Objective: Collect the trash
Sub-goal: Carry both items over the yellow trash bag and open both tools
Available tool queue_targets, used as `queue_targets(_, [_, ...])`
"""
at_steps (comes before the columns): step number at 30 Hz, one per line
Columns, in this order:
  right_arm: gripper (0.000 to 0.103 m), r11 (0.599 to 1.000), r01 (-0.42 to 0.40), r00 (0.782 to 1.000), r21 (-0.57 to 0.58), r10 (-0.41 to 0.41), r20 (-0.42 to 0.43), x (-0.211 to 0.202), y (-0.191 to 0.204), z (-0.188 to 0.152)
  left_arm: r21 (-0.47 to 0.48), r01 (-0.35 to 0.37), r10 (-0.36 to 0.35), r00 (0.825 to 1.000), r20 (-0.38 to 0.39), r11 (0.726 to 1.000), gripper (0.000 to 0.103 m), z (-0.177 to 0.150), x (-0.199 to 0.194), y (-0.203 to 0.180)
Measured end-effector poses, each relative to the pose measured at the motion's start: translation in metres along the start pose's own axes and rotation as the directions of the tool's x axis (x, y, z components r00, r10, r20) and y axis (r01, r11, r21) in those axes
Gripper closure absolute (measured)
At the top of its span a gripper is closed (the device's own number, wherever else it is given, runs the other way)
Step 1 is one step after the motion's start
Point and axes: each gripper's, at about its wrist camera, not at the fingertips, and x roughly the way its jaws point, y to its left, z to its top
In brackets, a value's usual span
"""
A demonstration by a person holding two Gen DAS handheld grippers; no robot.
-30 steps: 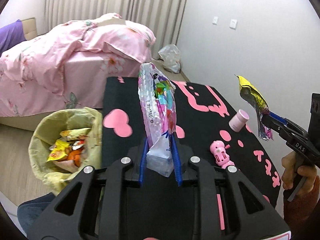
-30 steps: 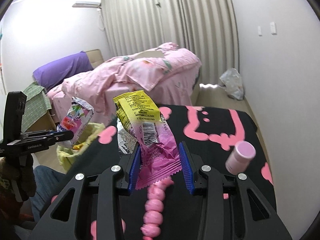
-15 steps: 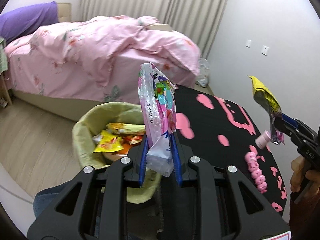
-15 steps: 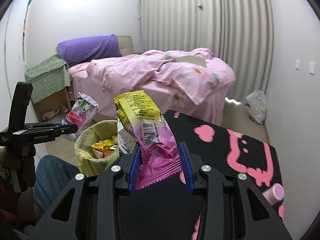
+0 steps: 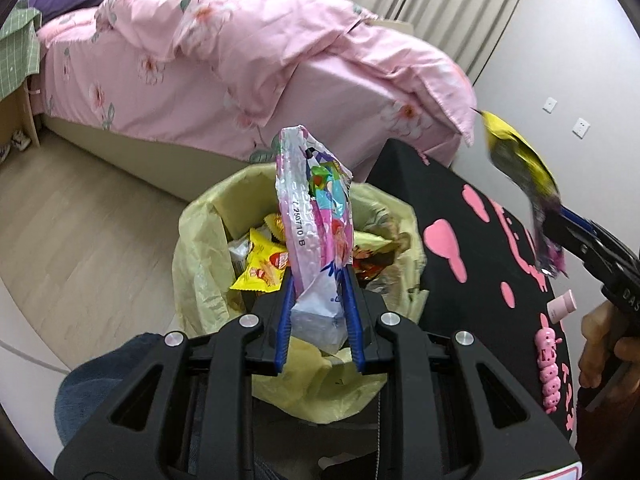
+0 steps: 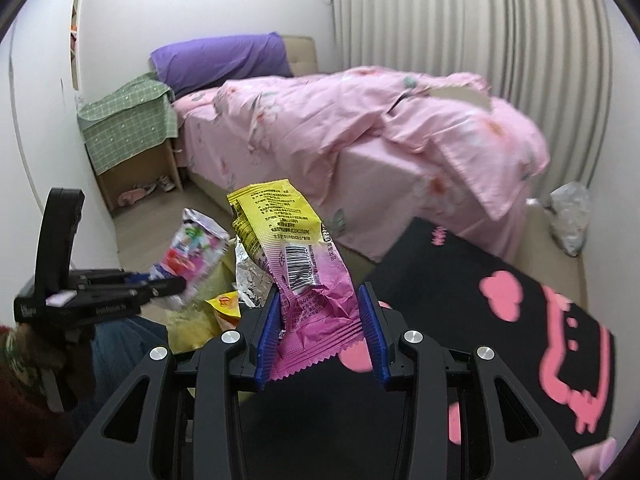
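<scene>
My left gripper point(image 5: 319, 284) is shut on a pink and white snack wrapper point(image 5: 312, 216) and holds it upright right over the trash bin point(image 5: 200, 256), which has a yellow liner and several wrappers inside. My right gripper point(image 6: 322, 312) is shut on a yellow and magenta snack wrapper point(image 6: 296, 256) and holds it above the black table's left edge, beside the bin point(image 6: 192, 320). The right gripper also shows at the right of the left wrist view point(image 5: 560, 216); the left gripper shows at the left of the right wrist view point(image 6: 176, 284).
A black table point(image 5: 460, 208) with pink shapes stands right of the bin, with a small pink bottle point(image 5: 562, 306) and a pink toy point(image 5: 550, 368) on it. A bed with pink bedding point(image 6: 360, 128) is behind. My knee in jeans point(image 5: 100, 380) is below the bin.
Both grippers have swung left from over the table towards the bin. The left gripper's wrapper now hangs over the bin's opening. Both grips are unchanged.
</scene>
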Motion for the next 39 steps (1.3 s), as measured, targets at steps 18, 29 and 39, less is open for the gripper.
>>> queue_targets(18, [0.066,0.993,-0.121,0.982,-0.012,0.118,-0.145,0.121,0.01,0.006,-0.018,-0.045,0.044,0.998,-0.054,0.999,0.081,-0.009,0.038,0.018])
queue_targets(29, [0.065,0.991,-0.136,0.979,0.016,0.137,-0.149,0.137,0.003,0.005,-0.098,0.051,-0.057,0.996,-0.062,0.994,0.054,-0.006,0.049,0.027])
queue_targets(39, [0.036,0.972,-0.226,0.96,0.059,0.233,-0.156,0.135,0.01,0.001,-0.137,-0.114,0.13,0.984,0.119,0.984,0.038,0.005,-0.01,0.037])
